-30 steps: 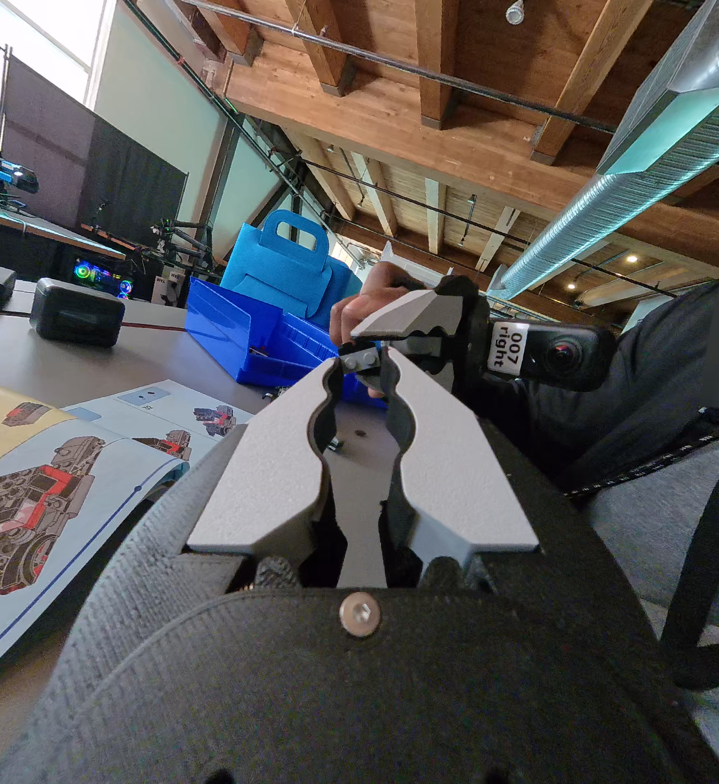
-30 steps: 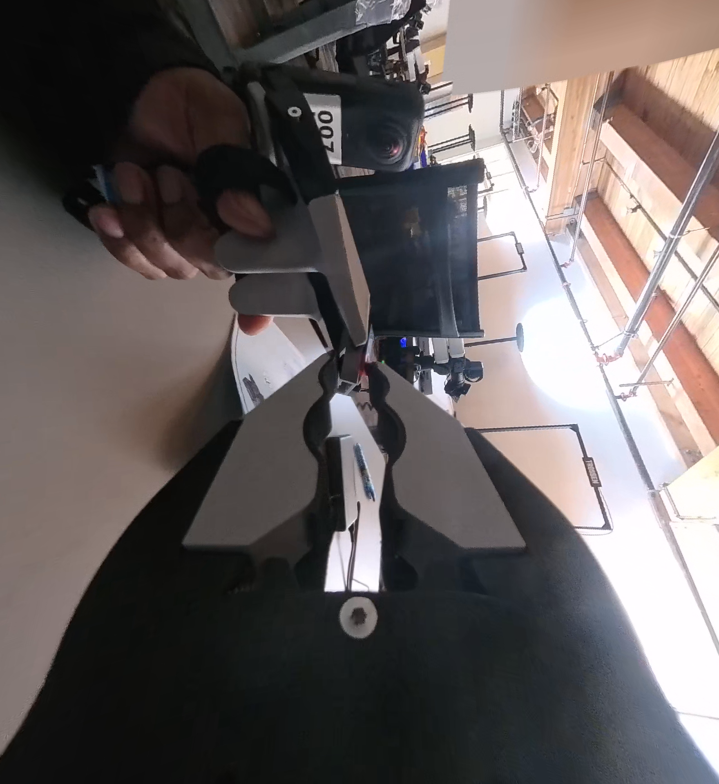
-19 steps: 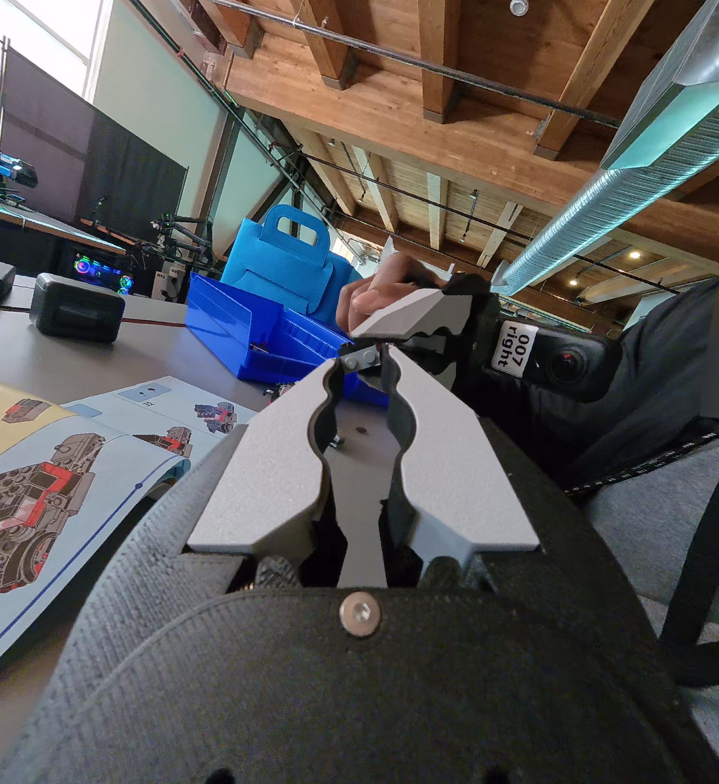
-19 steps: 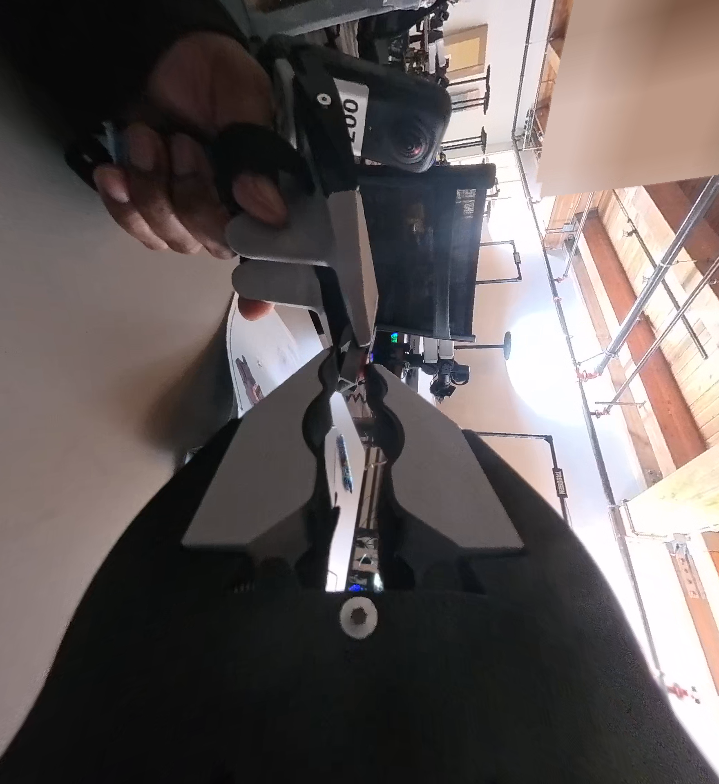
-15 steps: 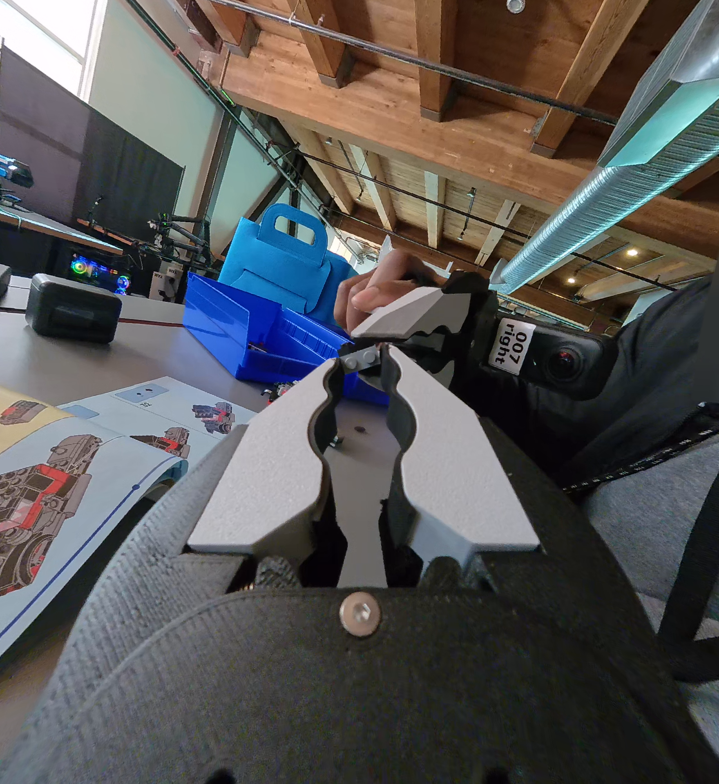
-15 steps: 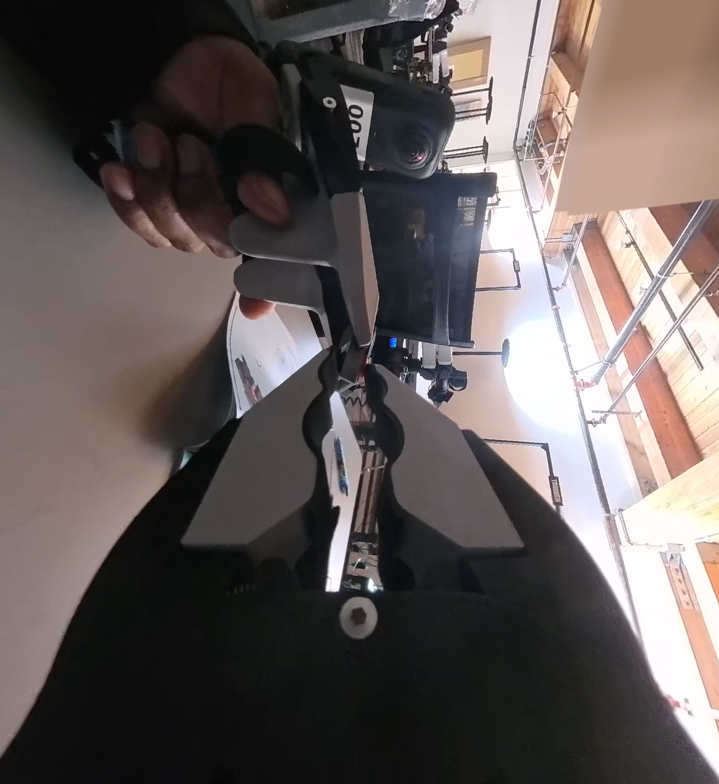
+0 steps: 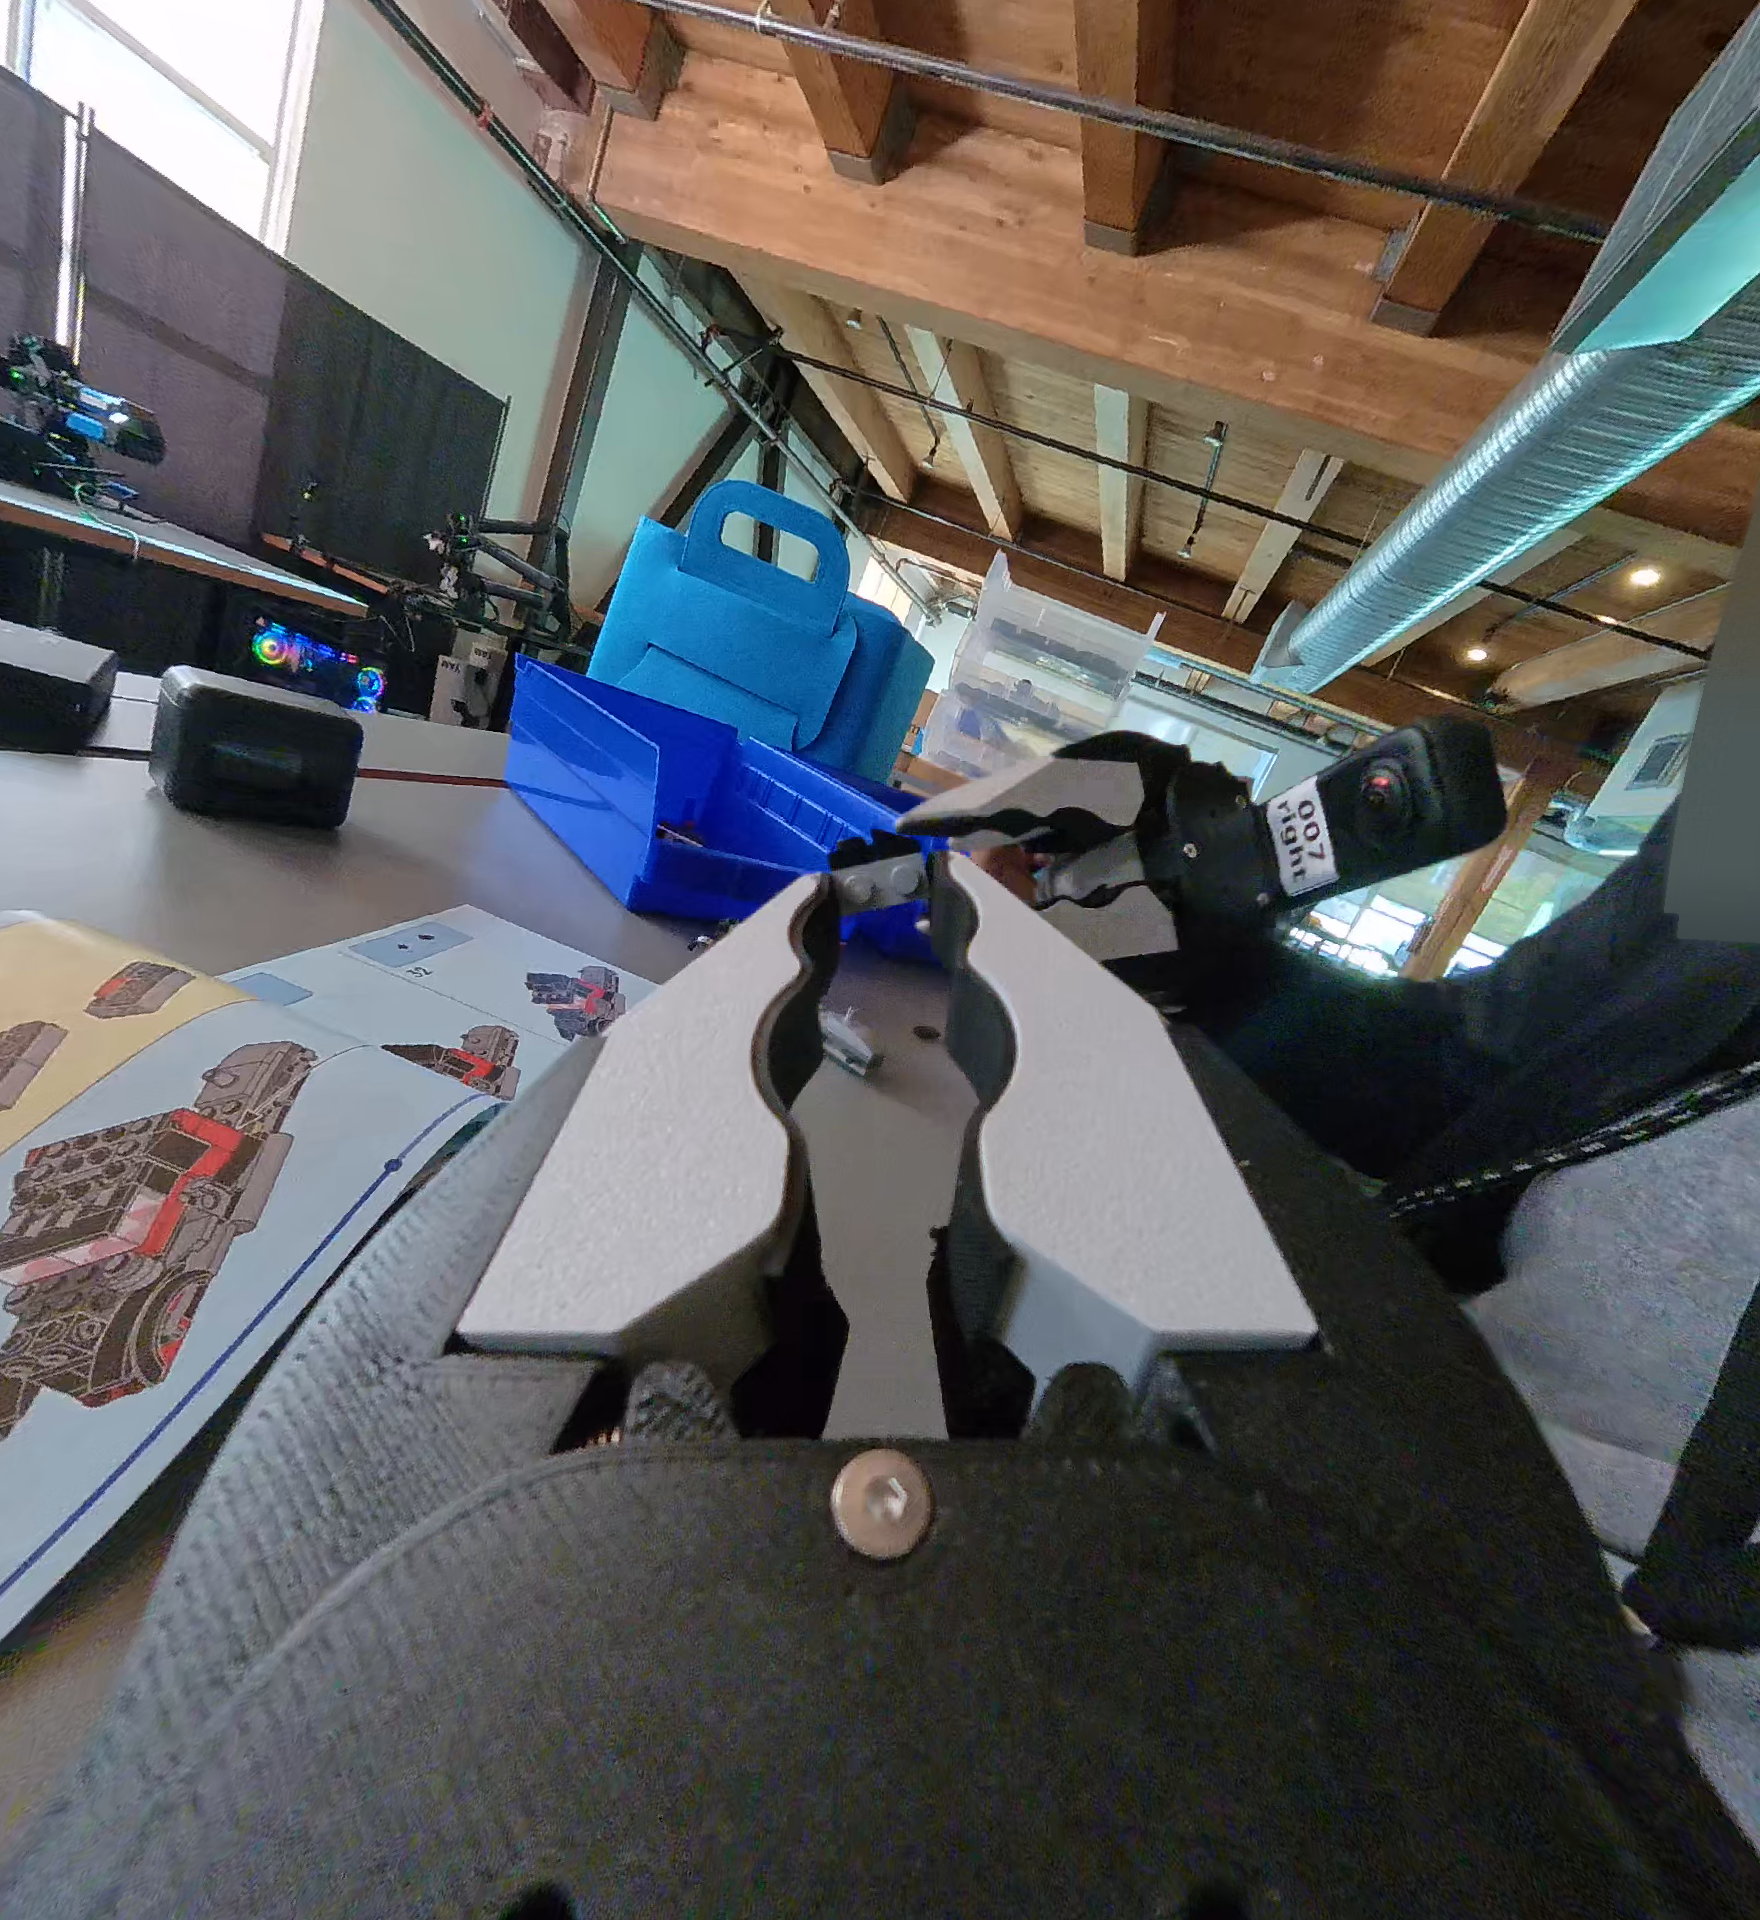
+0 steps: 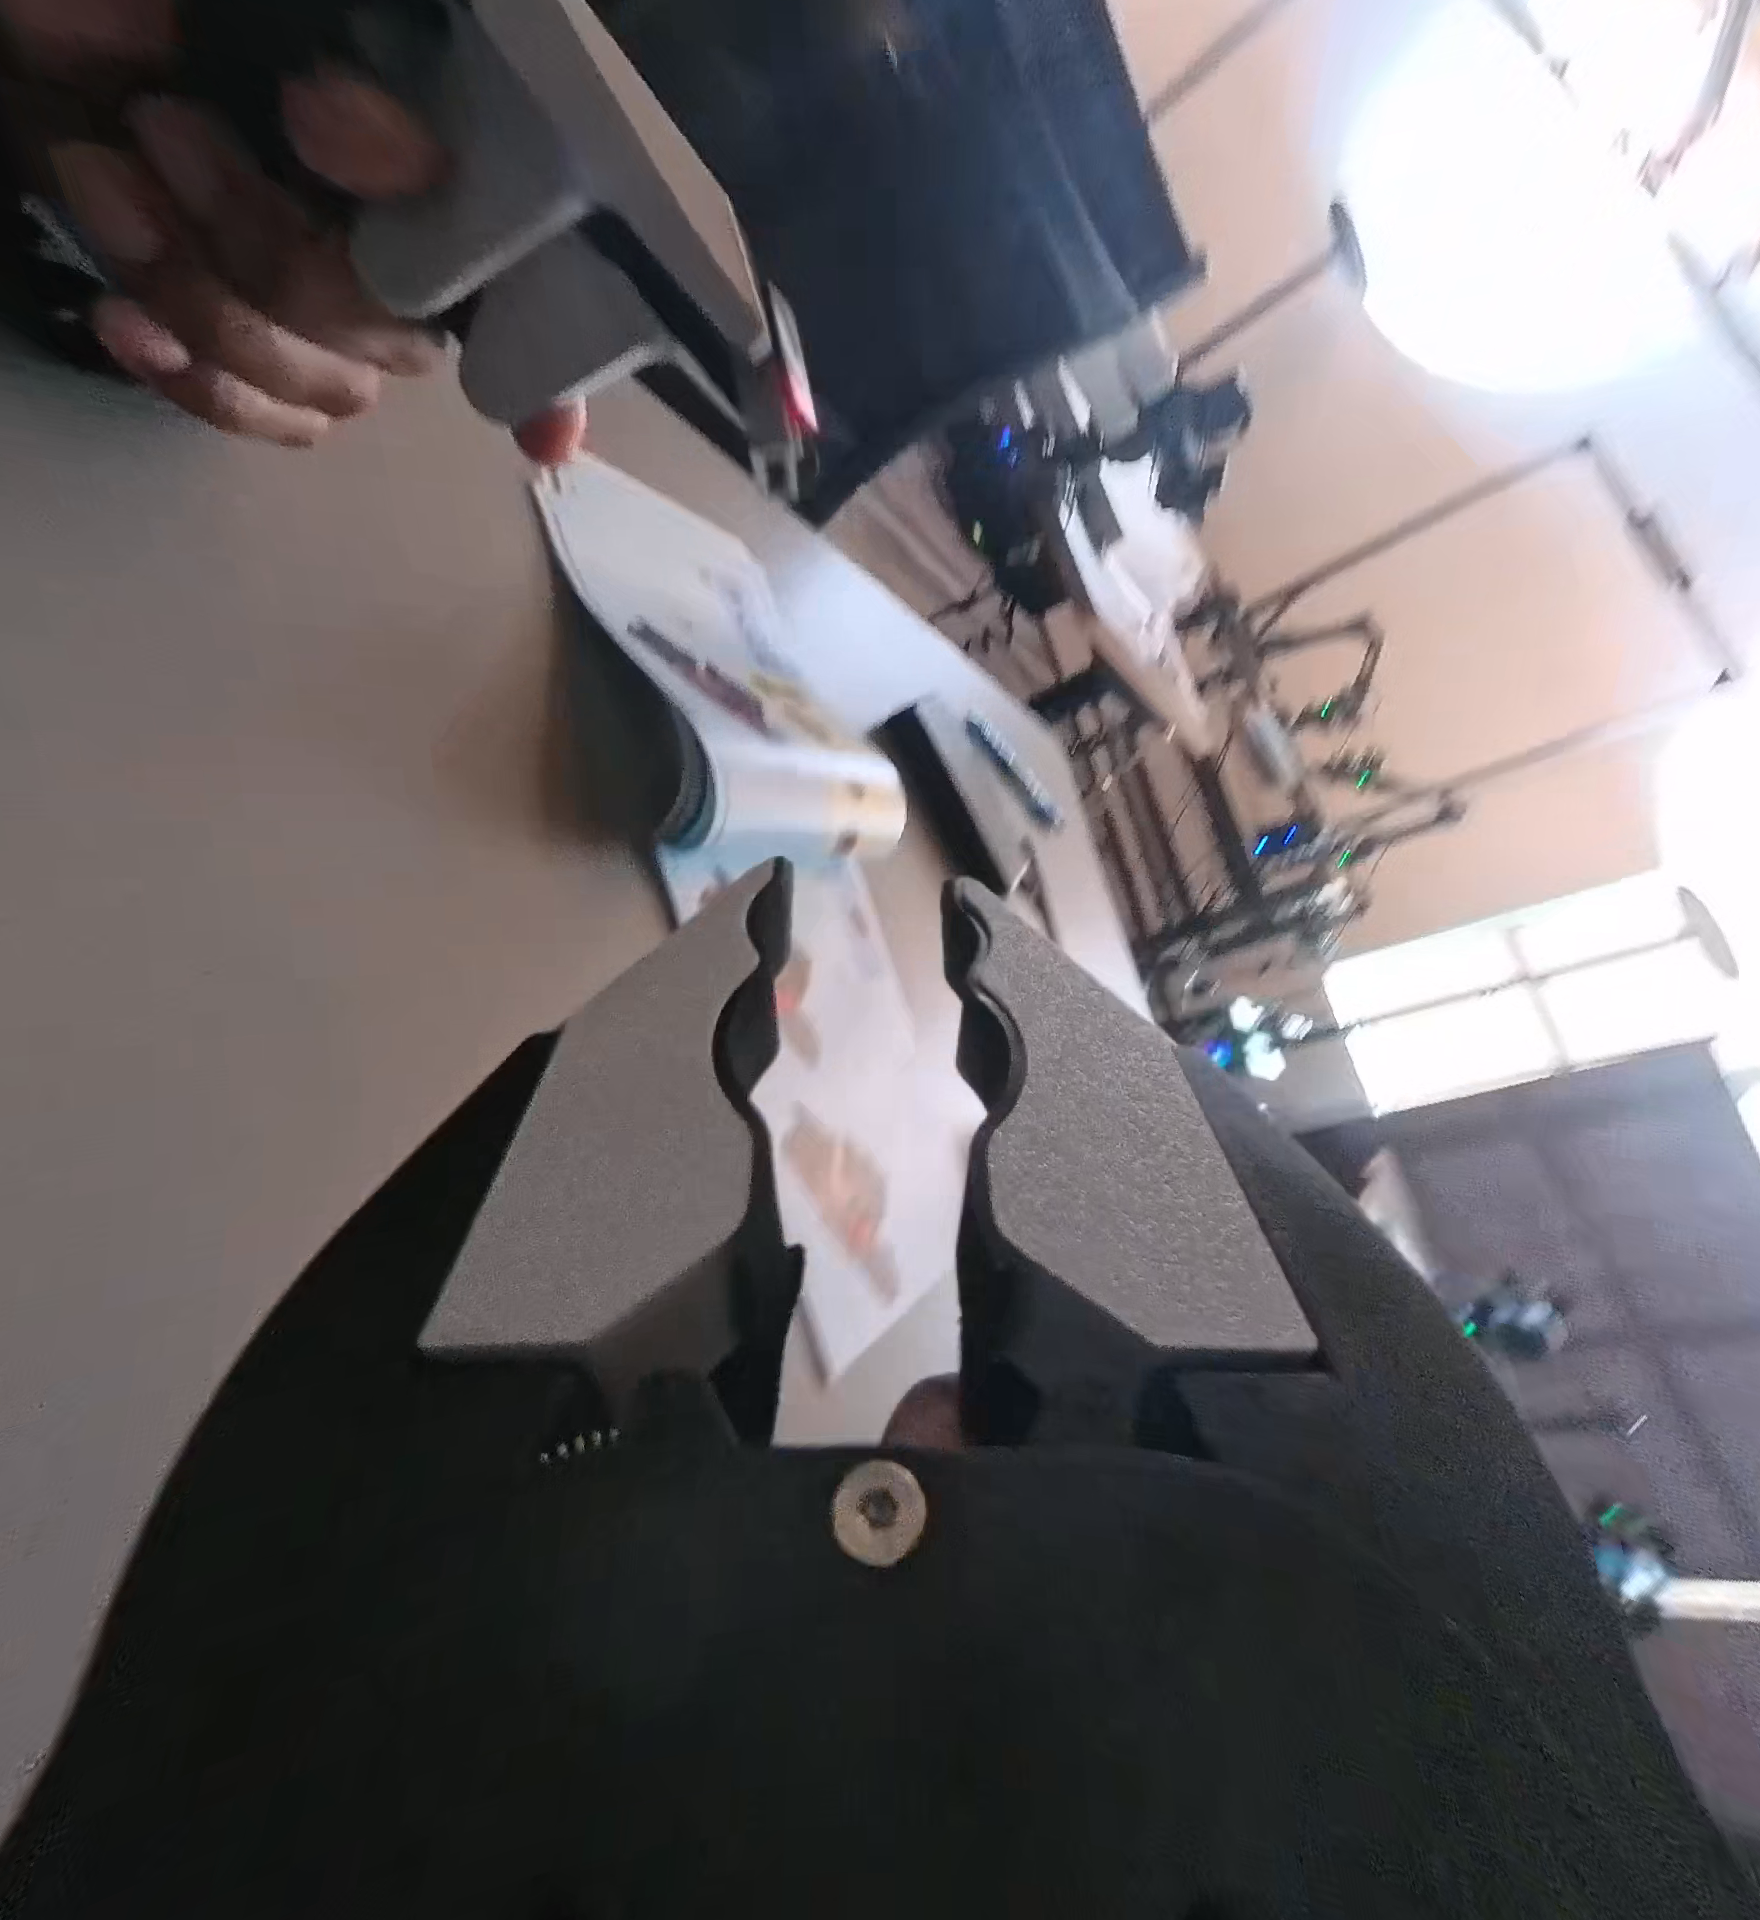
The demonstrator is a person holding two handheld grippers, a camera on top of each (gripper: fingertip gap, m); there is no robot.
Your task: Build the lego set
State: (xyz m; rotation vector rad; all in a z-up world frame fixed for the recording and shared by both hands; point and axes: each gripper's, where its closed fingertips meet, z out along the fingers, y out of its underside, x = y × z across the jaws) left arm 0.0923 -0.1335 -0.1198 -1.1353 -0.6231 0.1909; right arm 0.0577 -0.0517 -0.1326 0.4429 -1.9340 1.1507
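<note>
Lego piece, a small grey studded plate, is sitting clamped between the tips of your left tongs, which you are holding low over the counter. Your right tongs are standing apart with nothing between them, and in the left wrist view they are hovering just beyond the plate, near the blue parts bin. An open instruction booklet is lying on the counter to the left, and another small grey piece is resting on the counter beneath your left tongs.
</note>
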